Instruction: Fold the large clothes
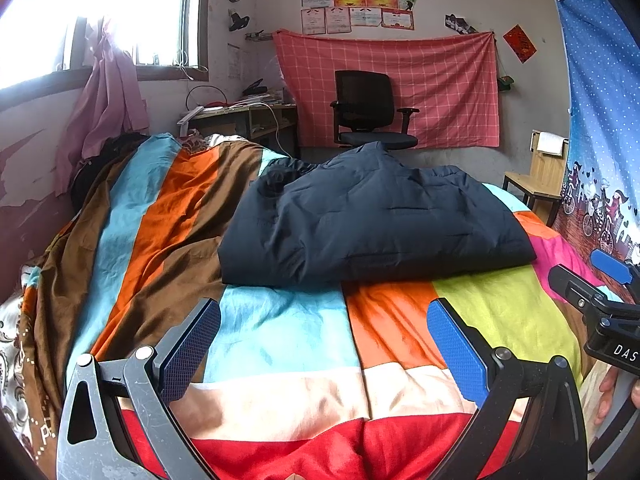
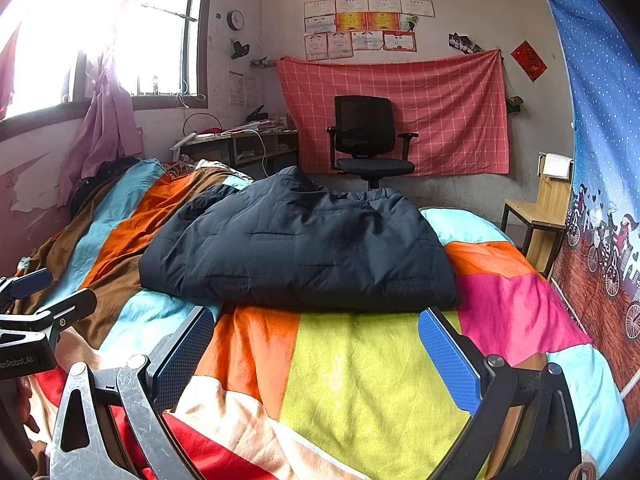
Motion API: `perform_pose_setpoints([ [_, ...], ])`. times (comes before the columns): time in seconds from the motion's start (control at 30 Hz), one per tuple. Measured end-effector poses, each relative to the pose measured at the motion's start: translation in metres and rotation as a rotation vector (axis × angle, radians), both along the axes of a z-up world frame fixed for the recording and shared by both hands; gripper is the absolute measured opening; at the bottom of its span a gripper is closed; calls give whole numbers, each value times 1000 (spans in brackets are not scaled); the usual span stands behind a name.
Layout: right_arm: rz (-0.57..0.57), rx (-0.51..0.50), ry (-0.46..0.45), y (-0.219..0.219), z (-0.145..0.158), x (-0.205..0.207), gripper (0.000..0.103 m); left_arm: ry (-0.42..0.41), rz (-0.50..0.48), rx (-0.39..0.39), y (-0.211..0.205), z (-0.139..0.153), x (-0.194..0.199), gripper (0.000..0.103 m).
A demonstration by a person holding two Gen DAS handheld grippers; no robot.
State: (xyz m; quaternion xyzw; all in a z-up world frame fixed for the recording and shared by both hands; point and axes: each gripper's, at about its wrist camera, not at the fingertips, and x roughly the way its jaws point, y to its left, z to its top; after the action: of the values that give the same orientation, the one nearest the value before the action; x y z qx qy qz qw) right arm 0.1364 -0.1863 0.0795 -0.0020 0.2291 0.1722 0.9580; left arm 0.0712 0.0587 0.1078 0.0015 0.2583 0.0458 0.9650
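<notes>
Here, folded navy padded jacket (image 1: 372, 220) on striped bedspread (image 1: 280, 328), left gripper (image 1: 324, 352) and right gripper (image 2: 316, 360) both spread wide, holding nothing, short of the jacket.

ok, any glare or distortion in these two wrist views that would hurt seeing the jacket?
Left wrist: window blown out white at upper left, strong fisheye bending at the edges, yet the dark jacket stays sharp, its quilting readable. Right wrist: window glare is wider and bleeds over the curtain; jacket is evenly lit and in focus.
</notes>
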Motion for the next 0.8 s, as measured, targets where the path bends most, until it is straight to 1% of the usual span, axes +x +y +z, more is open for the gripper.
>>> perform_pose_setpoints([
  [0.8, 3, -1, -2, 0, 0, -1, 103, 5, -12, 1, -1, -1, 1, 101],
])
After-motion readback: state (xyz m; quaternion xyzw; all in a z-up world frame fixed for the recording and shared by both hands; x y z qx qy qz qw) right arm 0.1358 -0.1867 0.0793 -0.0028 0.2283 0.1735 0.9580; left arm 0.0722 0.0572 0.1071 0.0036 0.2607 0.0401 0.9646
